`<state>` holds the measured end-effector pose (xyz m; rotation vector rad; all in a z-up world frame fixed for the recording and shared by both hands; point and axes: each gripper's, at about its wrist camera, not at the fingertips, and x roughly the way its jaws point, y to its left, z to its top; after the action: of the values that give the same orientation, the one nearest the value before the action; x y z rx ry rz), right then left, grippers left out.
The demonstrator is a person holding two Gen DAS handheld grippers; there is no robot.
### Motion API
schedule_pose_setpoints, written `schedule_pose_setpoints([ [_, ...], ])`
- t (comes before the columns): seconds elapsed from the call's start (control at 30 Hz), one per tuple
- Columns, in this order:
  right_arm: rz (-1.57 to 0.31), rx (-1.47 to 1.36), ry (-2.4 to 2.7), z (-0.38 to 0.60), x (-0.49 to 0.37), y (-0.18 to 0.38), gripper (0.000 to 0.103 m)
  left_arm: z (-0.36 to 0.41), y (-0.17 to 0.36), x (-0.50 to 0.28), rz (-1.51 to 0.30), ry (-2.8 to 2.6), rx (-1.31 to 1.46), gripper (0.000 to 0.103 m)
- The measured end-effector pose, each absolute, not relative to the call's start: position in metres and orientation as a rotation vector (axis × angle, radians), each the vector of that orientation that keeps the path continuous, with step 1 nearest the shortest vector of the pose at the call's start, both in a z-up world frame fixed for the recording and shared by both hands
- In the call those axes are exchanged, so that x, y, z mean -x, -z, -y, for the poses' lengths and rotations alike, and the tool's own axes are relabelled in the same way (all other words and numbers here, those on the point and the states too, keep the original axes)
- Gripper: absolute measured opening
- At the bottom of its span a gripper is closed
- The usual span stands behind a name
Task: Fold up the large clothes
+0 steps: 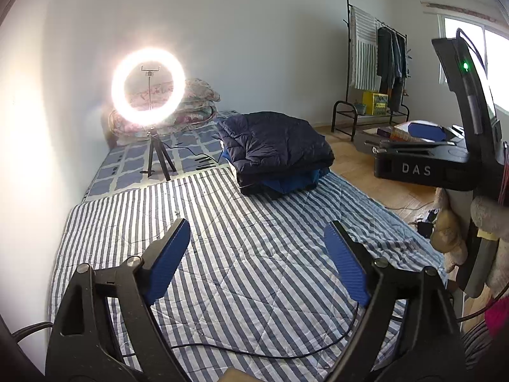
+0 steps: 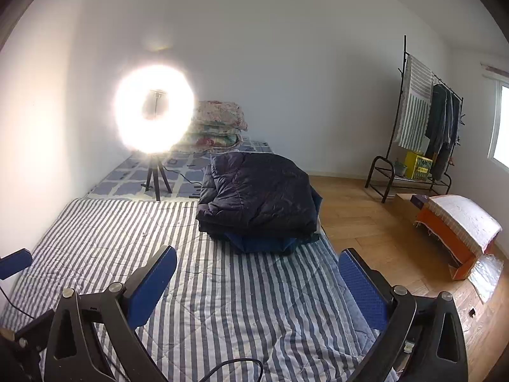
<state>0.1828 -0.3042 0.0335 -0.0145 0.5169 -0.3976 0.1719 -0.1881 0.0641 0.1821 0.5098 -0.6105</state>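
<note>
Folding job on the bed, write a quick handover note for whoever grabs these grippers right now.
Left gripper: open, nothing between its jaws, over the striped quilt.
Right gripper: open and empty too, over the same quilt.
Clothes: a dark padded jacket lies folded at the far right of the quilt, on top of a blue garment, forming one stack.
Done: judging by the stack, those pieces look folded.
Left: no unfolded garment lies on the quilt in either view. More clothes hang on the rack by the window; whether they belong to the job I cannot tell.
Mind the ring light standing on the bed.
</note>
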Motion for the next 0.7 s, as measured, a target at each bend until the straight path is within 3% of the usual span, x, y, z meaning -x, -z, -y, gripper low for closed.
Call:
schedule_pose_setpoints([
  [0.2, -0.494, -0.012, 0.401, 0.311, -0.177, -0.028, 0.103, 0.194, -0.06, -0.166, -0.49, 0.603, -0.21, 0.098],
  [0.7, -0.487, -0.023, 0.418, 0.313, -0.175, -0.021, 0.103, 0.184, -0.062, -0.171, -0.481, 0.573, -0.168, 0.101],
])
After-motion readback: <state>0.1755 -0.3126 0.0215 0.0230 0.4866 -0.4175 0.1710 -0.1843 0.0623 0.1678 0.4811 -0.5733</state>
